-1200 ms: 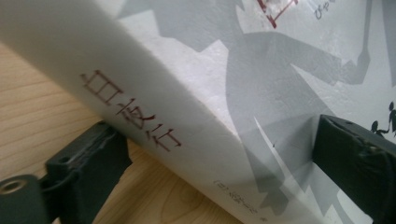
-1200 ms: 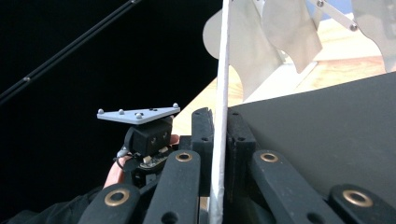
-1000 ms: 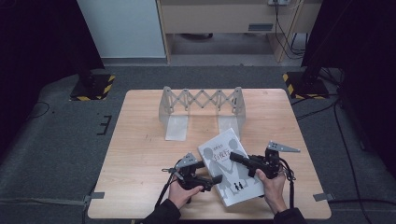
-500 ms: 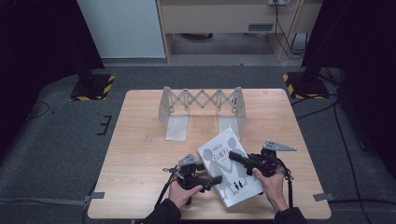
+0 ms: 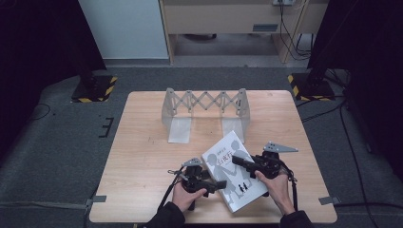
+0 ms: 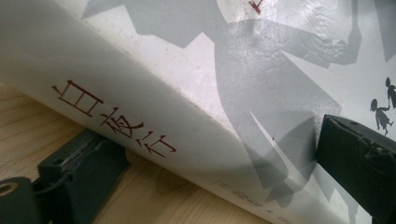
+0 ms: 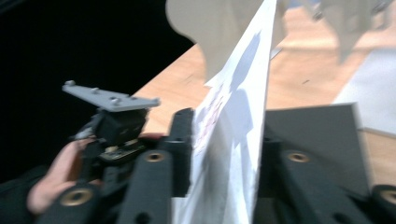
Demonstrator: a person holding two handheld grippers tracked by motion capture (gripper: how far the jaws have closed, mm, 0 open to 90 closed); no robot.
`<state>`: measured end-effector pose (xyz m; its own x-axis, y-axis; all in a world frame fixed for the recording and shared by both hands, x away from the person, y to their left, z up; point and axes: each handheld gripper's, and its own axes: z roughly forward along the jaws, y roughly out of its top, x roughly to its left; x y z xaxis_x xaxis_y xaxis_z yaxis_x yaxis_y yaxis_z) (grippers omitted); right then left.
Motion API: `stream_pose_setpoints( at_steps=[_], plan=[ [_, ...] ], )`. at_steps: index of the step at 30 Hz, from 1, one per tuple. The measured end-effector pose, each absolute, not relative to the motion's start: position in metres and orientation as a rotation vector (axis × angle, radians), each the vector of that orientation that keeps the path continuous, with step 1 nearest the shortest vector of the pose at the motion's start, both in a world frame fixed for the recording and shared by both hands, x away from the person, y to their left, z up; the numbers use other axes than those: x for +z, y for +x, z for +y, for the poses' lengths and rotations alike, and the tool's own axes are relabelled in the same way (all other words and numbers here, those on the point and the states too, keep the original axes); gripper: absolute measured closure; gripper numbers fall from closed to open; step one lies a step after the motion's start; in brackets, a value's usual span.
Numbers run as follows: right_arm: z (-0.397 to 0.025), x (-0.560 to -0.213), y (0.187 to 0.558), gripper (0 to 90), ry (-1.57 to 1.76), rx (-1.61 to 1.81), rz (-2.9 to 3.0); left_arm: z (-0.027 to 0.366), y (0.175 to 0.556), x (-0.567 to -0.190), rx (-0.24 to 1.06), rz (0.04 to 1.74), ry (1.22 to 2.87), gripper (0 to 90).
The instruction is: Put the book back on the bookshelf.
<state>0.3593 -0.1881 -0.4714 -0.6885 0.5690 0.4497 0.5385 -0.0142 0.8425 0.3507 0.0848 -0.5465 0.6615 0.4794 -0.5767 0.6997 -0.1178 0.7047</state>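
The book (image 5: pixel 233 171) is seen at the near part of the bench (image 5: pixel 142 156), between the two hands; it is white, with grey shapes and red characters on the cover, and it is turned at an angle to the bench edge. In the left gripper view the spine (image 6: pixel 116 121) with red characters is lifted above the wood, so the book is tilted and not flat; one jaw is placed under the spine side, on the wood, and the other is placed over the cover. The left gripper (image 5: pixel 216 184) is therefore spread around the left edge of the book; whether the jaws press on it cannot be told. In the right gripper view the book (image 7: pixel 233 140) is seen edge-on between the two black jaws, which are set close on both sides of it; the right gripper (image 5: pixel 240 162) is pinching the book at its right side. Both grippers are held by hands that come from the near edge; the left hand (image 5: pixel 185 197) and the right hand (image 5: pixel 275 187) are near each other. A grey folding rack (image 5: pixel 205 110) stands farther back on the bench, well apart from the left gripper; its right foot is just beside the far corner of the book.
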Motion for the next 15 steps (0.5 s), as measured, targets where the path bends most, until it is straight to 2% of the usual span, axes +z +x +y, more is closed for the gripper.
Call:
stream_pose_setpoints(
  at_steps=[15],
  plan=[
    [-0.201, -0.475, 0.367, 49.0, 1.218, 1.601, 2.231, 0.084, 0.351, -0.547, -0.247, 0.961, 1.758, 2.2]
  ],
)
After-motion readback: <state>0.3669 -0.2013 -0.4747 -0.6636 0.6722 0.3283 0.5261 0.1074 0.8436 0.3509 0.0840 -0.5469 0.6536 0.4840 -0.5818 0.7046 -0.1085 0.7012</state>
